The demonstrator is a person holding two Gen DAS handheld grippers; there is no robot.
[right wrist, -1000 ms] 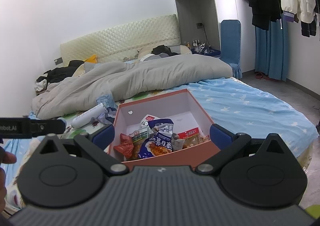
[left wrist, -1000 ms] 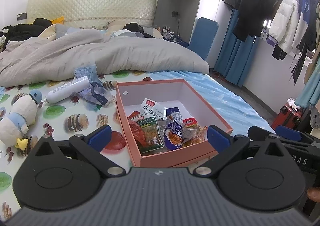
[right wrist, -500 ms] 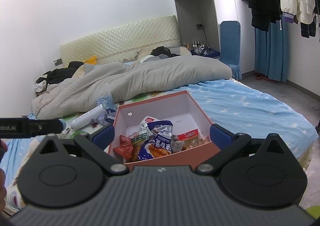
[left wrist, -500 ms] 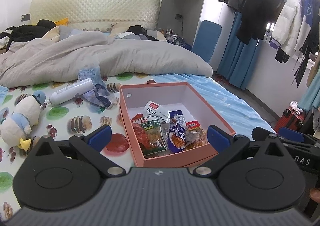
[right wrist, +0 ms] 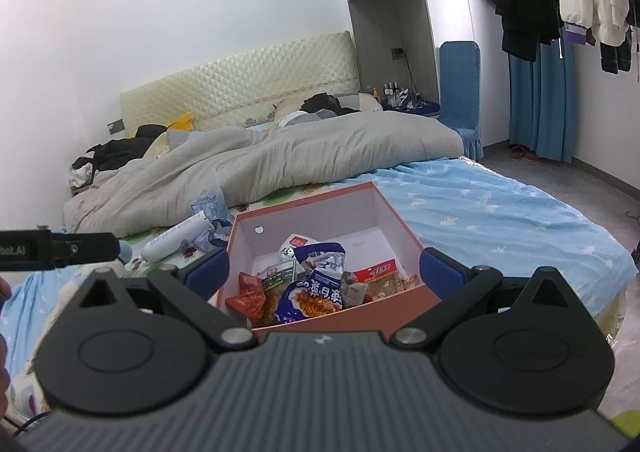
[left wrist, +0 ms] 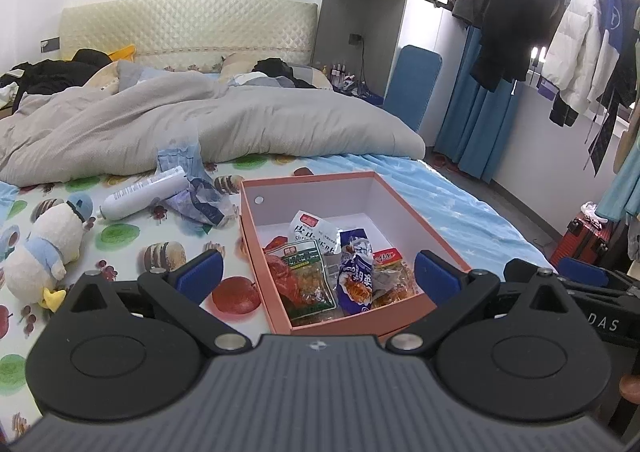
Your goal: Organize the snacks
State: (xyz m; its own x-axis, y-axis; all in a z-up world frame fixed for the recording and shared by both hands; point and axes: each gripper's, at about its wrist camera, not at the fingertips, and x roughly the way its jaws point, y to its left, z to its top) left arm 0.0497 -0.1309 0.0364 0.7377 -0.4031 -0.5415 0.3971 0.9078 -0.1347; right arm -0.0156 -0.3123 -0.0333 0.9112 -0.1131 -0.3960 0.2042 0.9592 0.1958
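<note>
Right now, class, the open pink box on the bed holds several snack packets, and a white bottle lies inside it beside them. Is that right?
Not quite. The white bottle lies outside the pink box, on the patterned bedsheet to its left, as the left wrist view shows. The open box does hold several snack packets.

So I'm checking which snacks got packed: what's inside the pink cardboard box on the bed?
The pink cardboard box holds a green-labelled packet, a white packet, a blue-and-white packet, a red-labelled clear packet and a small red packet. Anything beneath them is hidden.
</note>
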